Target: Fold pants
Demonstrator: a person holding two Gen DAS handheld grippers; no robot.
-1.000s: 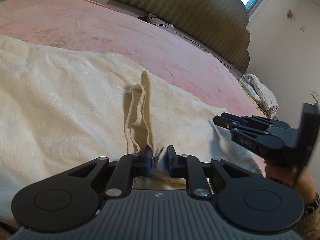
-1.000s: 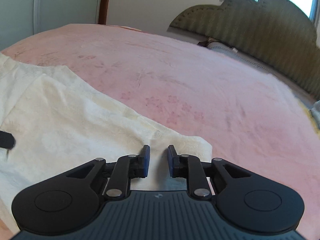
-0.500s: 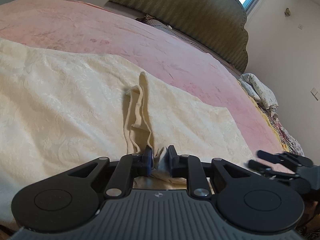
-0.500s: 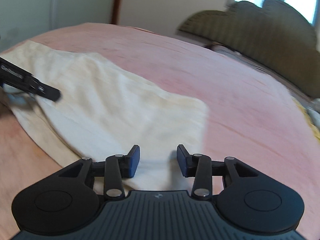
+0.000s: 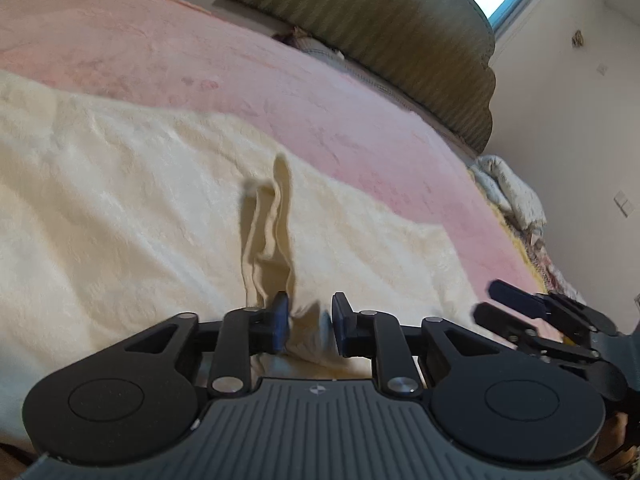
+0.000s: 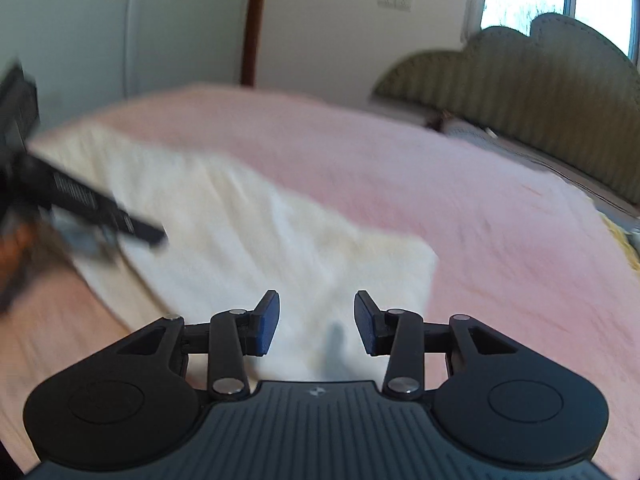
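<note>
Pants (image 5: 168, 216) flat on bed (image 5: 328, 92). Left gripper (image 5: 309, 320) jaws just easing apart, fabric bunch between them. Right gripper (image 6: 316, 320) released, empty. Next: regrip both edge corners evenly, keep cloth taut.

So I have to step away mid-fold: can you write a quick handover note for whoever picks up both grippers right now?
Left gripper: a bunched fold of the cream textured pants sits between its jaws, which have just been opening; the grip looks loosened.
Right gripper: open, empty, over the pants' near corner, its jaws having just opened.
The pants lie spread on the pink bedspread, a raised ridge running up from the left gripper.
Done: one fold appears laid.
Left: probably flatten the ridge and make the remaining folds.
</note>
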